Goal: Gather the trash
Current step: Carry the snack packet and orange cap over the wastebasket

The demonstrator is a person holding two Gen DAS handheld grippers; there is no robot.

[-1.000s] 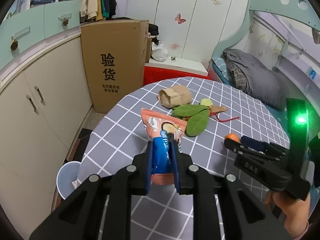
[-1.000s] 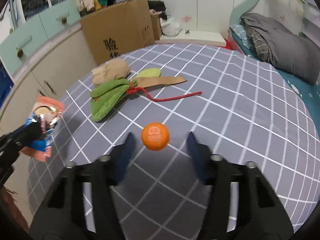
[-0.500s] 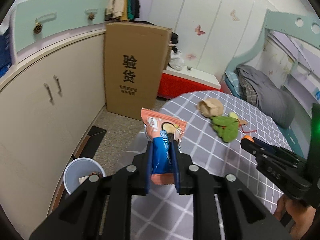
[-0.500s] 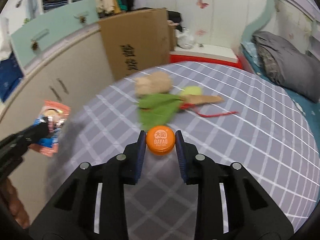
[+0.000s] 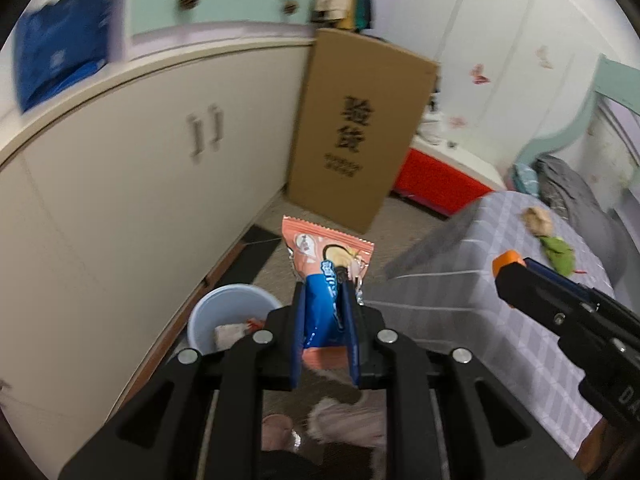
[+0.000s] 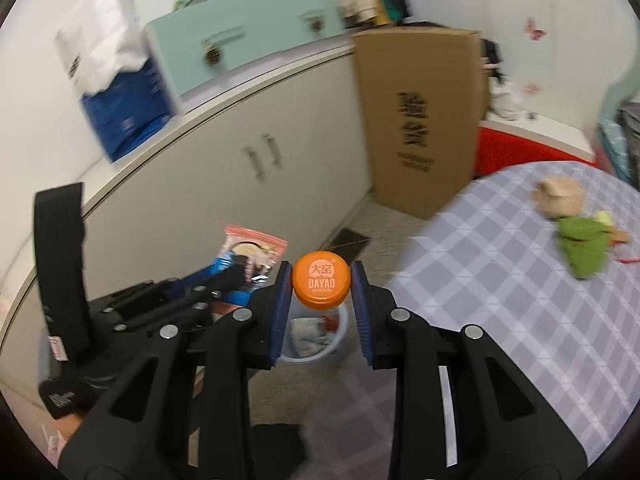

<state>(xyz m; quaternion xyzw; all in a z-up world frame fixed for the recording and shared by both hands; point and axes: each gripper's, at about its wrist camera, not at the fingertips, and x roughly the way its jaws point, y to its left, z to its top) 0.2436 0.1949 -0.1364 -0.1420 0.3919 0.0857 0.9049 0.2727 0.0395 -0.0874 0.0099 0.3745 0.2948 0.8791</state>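
Bin [image 6: 316, 340] partly hidden behind bottle cap [image 6: 320, 278]; bin contents blurred; cupboard handles [image 5: 206, 134] smeared.

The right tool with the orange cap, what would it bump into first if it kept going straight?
Probably the light blue bin on the floor. The right tool grips the orange cap, and the bin shows right behind it, though depth is unclear.

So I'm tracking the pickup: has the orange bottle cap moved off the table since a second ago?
Yes. The bottle cap lay on the checked table; now the right tongs hold it left of the table, above the bin.
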